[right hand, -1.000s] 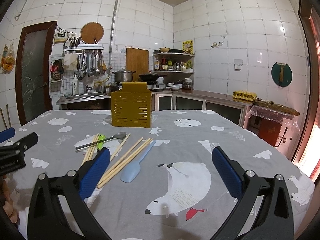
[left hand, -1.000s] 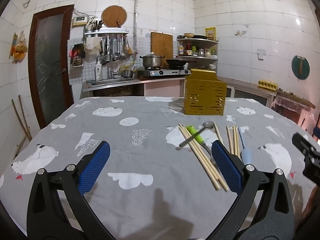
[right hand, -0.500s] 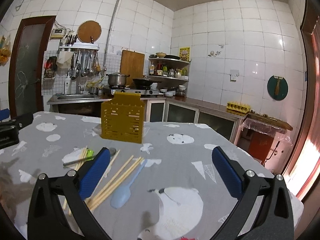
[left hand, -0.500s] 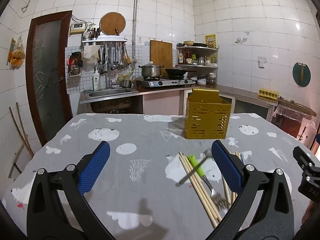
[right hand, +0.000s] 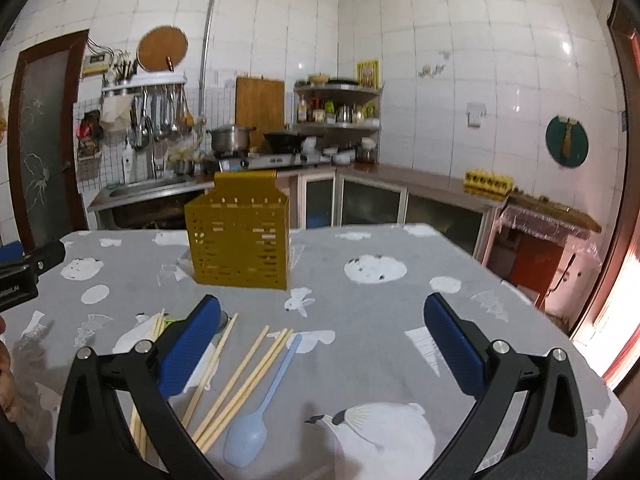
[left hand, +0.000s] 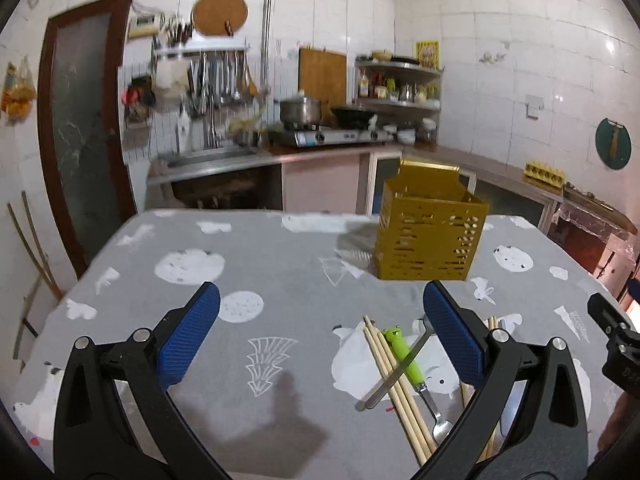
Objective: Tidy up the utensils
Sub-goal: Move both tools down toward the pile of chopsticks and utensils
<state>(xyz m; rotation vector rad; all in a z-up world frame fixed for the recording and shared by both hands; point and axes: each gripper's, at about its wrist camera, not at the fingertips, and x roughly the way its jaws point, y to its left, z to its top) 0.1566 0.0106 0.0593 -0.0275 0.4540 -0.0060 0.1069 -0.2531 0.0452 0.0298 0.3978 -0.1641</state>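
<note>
A yellow perforated utensil holder [left hand: 430, 236] stands upright on the grey tablecloth; it also shows in the right wrist view [right hand: 240, 236]. In front of it lie several wooden chopsticks [left hand: 396, 384], a fork with a green handle [left hand: 408, 360] and a metal spoon [left hand: 394, 374] lying across them. The right wrist view shows more chopsticks [right hand: 248, 376] and a light blue plastic spoon [right hand: 256, 420]. My left gripper [left hand: 320, 336] is open and empty above the cloth, left of the utensils. My right gripper [right hand: 320, 340] is open and empty, above and right of the chopsticks.
The table [right hand: 380, 300] has a grey cloth with white animal prints. Behind it are a kitchen counter with a sink [left hand: 208, 156], a gas stove with pots [left hand: 320, 124], a corner shelf [right hand: 336, 108] and a brown door [left hand: 80, 120] at left.
Both grippers have risen and moved forward toward the yellow holder, which looks larger now. Both stay open and empty. The utensils have not moved.
</note>
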